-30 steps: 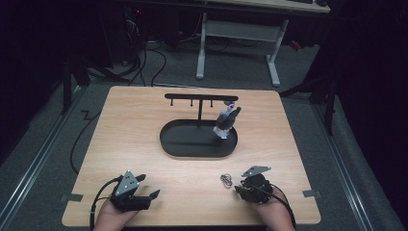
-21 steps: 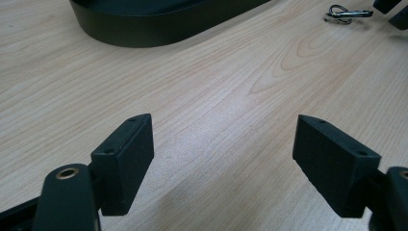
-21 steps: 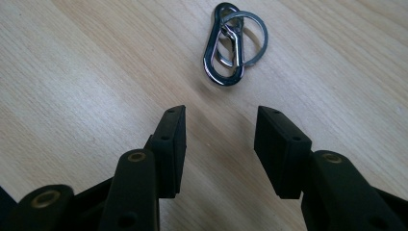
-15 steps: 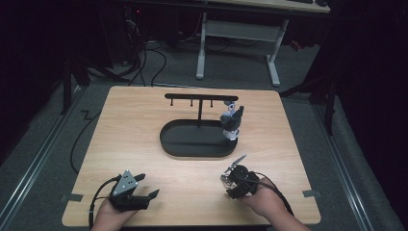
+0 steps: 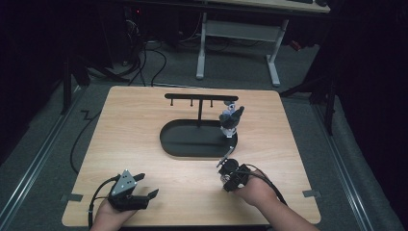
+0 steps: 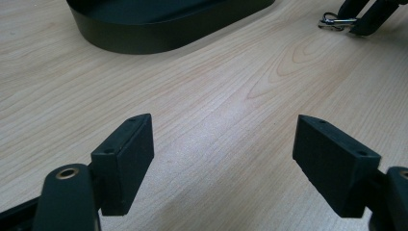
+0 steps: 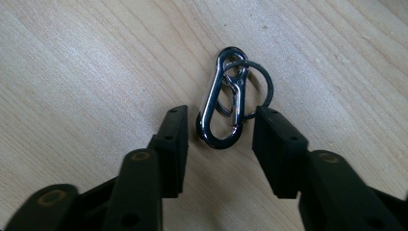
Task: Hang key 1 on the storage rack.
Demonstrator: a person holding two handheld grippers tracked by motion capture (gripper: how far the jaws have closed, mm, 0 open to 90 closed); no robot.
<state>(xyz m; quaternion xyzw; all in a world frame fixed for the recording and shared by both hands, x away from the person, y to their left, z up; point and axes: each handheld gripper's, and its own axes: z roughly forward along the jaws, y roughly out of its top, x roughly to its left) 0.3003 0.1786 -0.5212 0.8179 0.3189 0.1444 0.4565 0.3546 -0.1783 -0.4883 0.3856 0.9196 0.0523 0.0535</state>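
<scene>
The tabletop (image 5: 144,125) is pale wood, and near its middle sits a black oval tray (image 5: 192,142) with a T-shaped rack (image 5: 199,97) rising from its far side. A small grey figure (image 5: 230,118) hangs at the rack's right end, over the tray's right edge.

Nearer the person, right of centre, the right tongs (image 5: 223,161) are tipped down toward the wood just beside the tray's near right rim. Their jaws are released, standing apart on either side of a clip (image 7: 222,103), a chrome carabiner with a thin ring (image 7: 252,82) through its far end. The clip lies flat on the tabletop, its rounded near end between the two jaw tips and touching neither as far as I can tell. Its long axis runs almost straight away from the tongs, leaning slightly to one side, so the jaws face its long flanks. To my eye the pickup turns on that: closing here should pinch the clip across its narrow width.

The right hand (image 5: 255,190) sits behind, wrist low, forearm coming in from the near edge.

The left tongs (image 5: 144,185) rest at the near left, well apart from the clip, jaws released wide and holding nothing, pointing across the bare wood toward the tray.
</scene>
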